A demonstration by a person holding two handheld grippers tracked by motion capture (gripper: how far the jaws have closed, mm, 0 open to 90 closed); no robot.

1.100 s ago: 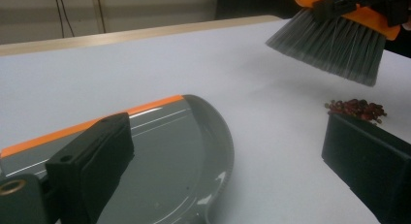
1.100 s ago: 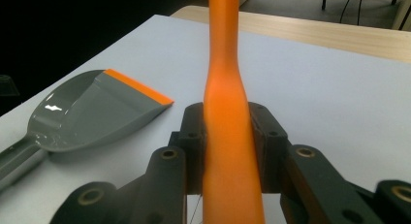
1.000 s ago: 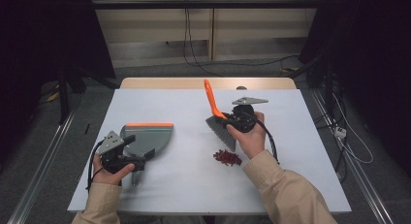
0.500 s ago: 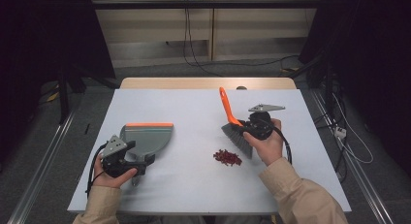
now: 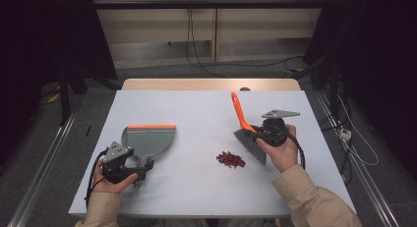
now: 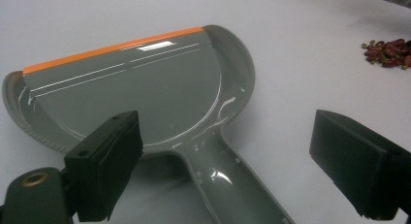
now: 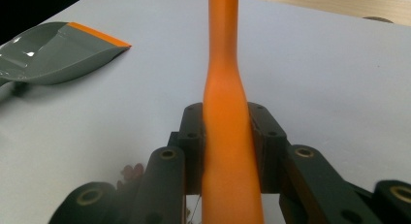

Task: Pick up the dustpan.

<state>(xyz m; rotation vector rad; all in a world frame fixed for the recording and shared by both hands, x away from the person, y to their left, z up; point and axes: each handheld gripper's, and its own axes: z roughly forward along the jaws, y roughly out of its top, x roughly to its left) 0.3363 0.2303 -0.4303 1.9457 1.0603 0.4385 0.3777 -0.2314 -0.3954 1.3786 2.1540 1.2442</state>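
A grey dustpan (image 5: 147, 138) with an orange lip lies flat on the table's left part. Its handle points at my left gripper (image 5: 141, 169). In the left gripper view the dustpan (image 6: 135, 88) handle lies between the jaws of my left gripper (image 6: 232, 170), which have just been closing; the pads stand apart from it, open. My right gripper (image 5: 256, 133) is shut on the orange handle (image 7: 225, 88) of a hand brush (image 5: 251, 142), whose bristles angle down to the right of a small pile of red bits (image 5: 231, 159). The pile also lies at the far right in the left gripper view (image 6: 387, 52).
The white table top (image 5: 196, 109) has bare room between dustpan and pile. A wooden edge (image 5: 206, 84) runs along its far side. Cables lie on the floor behind and to the right of the table.
My right hand has carried the brush to the right and nearer, from behind the red pile to its right side. The left hand has stayed at the dustpan handle.
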